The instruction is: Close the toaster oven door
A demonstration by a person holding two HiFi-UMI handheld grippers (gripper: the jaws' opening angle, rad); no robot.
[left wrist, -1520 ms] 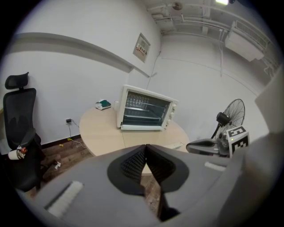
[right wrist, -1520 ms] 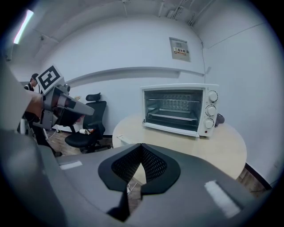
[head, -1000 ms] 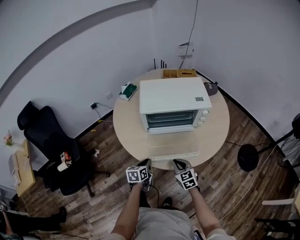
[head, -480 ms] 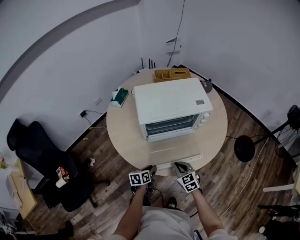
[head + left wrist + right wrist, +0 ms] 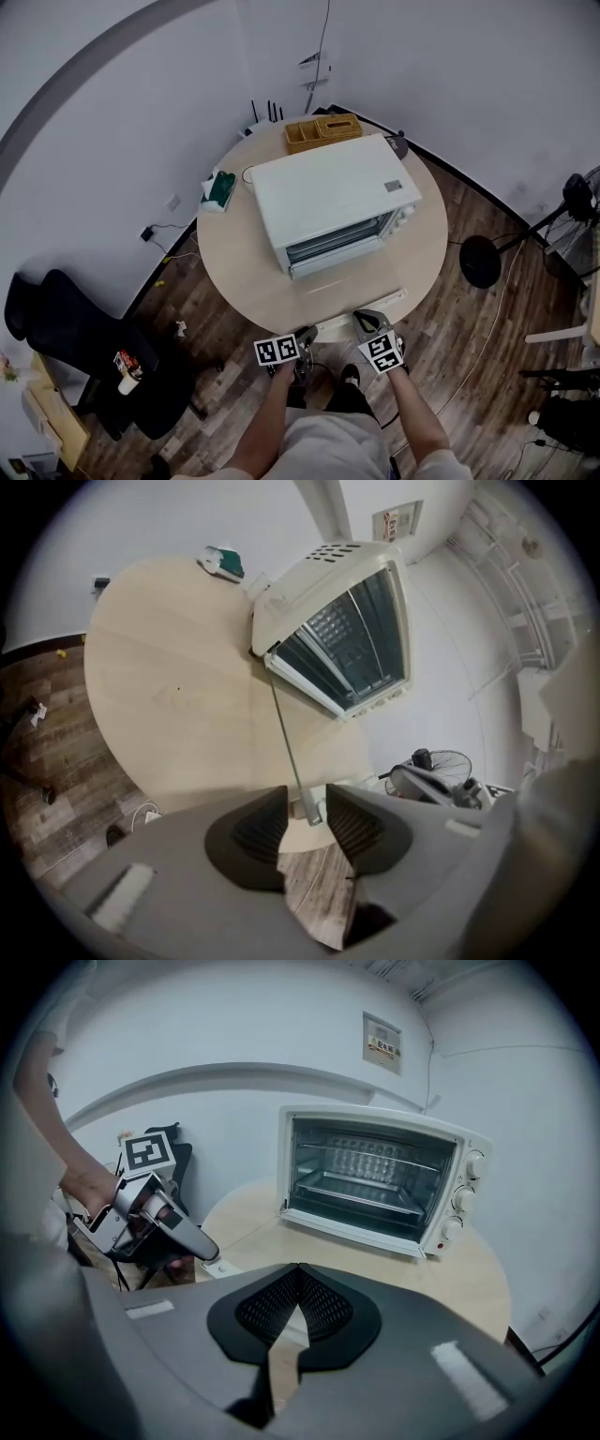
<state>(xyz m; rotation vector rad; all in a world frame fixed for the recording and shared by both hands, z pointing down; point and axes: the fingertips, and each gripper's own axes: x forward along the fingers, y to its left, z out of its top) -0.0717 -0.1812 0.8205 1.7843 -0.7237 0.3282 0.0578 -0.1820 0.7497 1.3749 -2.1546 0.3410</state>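
A white toaster oven (image 5: pixel 333 192) stands on a round wooden table (image 5: pixel 234 253). Its glass door (image 5: pixel 352 281) lies open and flat toward me, the white handle (image 5: pixel 389 300) along the front edge. My left gripper (image 5: pixel 305 333) is at the handle's left end. In the left gripper view its jaws (image 5: pixel 307 817) have just been opening and stand open, with the handle's end (image 5: pixel 310 805) between the pads, untouched. My right gripper (image 5: pixel 367 319) is by the handle's middle. In the right gripper view it (image 5: pixel 297 1279) is shut on nothing and faces the oven's open cavity (image 5: pixel 366 1180).
A green tissue box (image 5: pixel 220 187) and a wooden organiser (image 5: pixel 323 131) sit on the table's far side. On the floor are a black office chair (image 5: pixel 66 328) at left, a fan's round base (image 5: pixel 478 261) at right, and cables by the wall.
The head view has swung, so the table and oven now look turned and sit higher in the picture. Both grippers have shifted a little along the door's front edge; the left one has rolled.
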